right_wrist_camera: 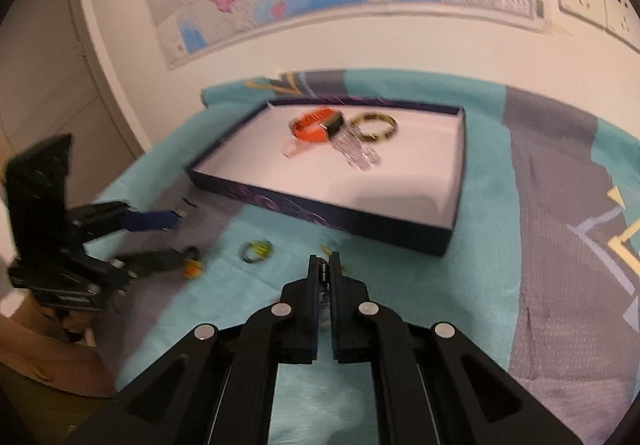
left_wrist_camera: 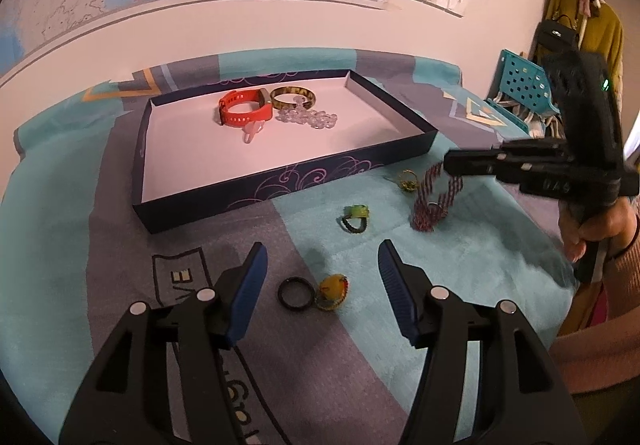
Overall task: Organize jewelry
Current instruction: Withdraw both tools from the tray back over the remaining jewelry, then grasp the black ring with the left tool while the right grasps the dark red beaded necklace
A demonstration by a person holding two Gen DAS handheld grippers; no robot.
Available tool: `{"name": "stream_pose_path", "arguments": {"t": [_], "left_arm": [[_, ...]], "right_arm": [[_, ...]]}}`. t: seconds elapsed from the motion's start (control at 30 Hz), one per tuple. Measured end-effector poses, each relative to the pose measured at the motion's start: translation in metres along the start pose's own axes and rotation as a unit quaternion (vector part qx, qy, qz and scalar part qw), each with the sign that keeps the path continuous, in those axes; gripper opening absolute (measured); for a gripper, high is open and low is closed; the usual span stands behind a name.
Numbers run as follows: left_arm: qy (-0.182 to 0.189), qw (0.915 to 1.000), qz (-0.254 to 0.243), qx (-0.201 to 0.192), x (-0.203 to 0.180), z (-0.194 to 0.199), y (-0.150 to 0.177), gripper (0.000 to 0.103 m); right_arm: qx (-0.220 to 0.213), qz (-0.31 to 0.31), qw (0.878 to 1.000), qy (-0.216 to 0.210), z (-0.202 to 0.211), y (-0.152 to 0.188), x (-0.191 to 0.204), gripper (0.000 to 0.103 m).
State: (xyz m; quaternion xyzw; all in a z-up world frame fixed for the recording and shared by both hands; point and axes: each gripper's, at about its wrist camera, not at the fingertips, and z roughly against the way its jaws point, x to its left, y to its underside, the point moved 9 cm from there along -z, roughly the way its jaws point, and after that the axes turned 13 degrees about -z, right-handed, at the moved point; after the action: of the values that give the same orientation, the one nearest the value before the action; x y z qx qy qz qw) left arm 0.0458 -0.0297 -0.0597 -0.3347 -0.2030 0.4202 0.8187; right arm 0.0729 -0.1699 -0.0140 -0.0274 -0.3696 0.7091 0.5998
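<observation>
A red-and-dark braided cord bracelet (left_wrist_camera: 434,201) dangles over the teal blanket (left_wrist_camera: 460,257), pinched in the right gripper (left_wrist_camera: 450,165), jaws closed tight. The left gripper (left_wrist_camera: 320,265) gapes empty above a black ring (left_wrist_camera: 295,293). Only the left view shows the bracelet whole.
</observation>
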Motion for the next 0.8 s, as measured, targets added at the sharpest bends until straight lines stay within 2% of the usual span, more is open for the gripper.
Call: {"name": "stream_pose_path", "arguments": {"t": [0.37, 0.47, 0.6, 0.8], "left_arm": [[0.013, 0.9998, -0.017, 0.004, -0.012, 0.005, 0.010, 0.057], [0.017, 0.9995, -0.025, 0.006, -0.017, 0.006, 0.012, 0.056], [0.024, 0.9993, -0.028, 0.010, -0.020, 0.004, 0.014, 0.049], [0.034, 0.9989, -0.023, 0.023, -0.021, -0.005, 0.016, 0.038]], "right_arm": [[-0.012, 0.016, 0.999, -0.050, 0.018, -0.004, 0.035, 0.003], [-0.010, 0.013, 0.997, -0.076, 0.022, -0.002, 0.044, 0.003], [0.002, 0.012, 0.996, -0.083, 0.017, 0.004, 0.047, 0.003], [0.037, -0.012, 0.997, -0.071, -0.002, 0.024, 0.030, 0.003]]}}
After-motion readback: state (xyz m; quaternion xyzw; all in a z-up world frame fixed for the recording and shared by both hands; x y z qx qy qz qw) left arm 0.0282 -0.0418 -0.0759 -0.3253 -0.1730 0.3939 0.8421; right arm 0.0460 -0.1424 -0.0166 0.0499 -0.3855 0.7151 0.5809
